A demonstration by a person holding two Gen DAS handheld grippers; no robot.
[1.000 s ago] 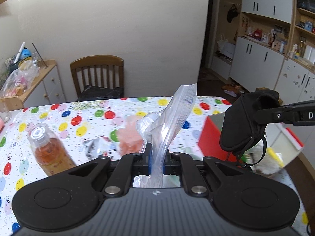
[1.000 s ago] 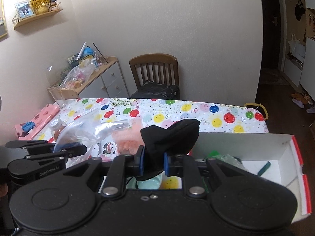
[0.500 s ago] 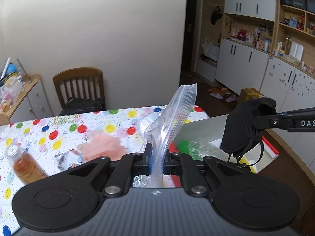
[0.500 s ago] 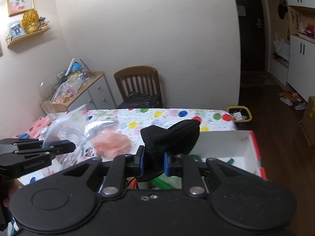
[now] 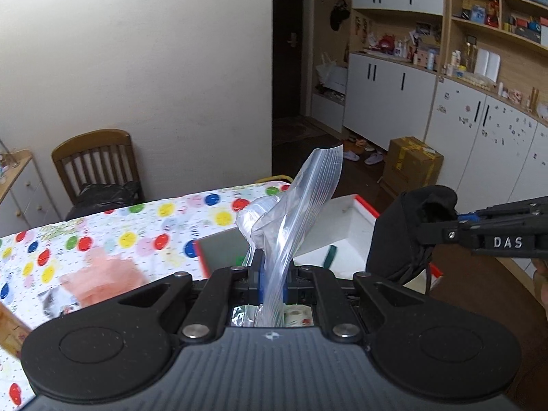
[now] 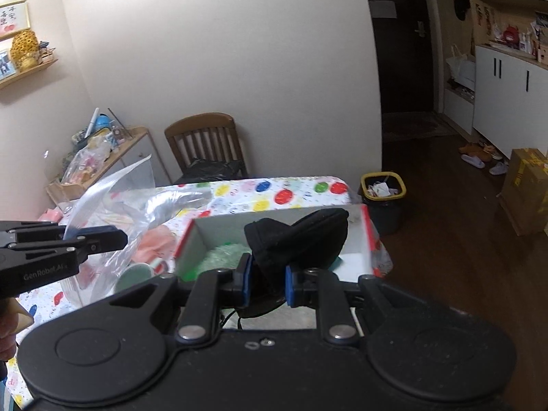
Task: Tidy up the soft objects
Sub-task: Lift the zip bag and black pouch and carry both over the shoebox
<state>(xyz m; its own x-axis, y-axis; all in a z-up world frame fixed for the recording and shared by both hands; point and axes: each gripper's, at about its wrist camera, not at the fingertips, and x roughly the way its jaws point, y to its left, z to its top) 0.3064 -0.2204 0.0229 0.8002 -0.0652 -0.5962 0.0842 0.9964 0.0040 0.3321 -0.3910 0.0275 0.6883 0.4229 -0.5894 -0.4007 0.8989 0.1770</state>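
Left tongs are clamped on the clear zip bag so it hangs up off the counter, while the right tongs pinch the black pouch right over the white box, probably to drop it in.

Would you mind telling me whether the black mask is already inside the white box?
Not yet. The right gripper holds the black mask pinched in the air above the white box, whose green contents show beneath it.
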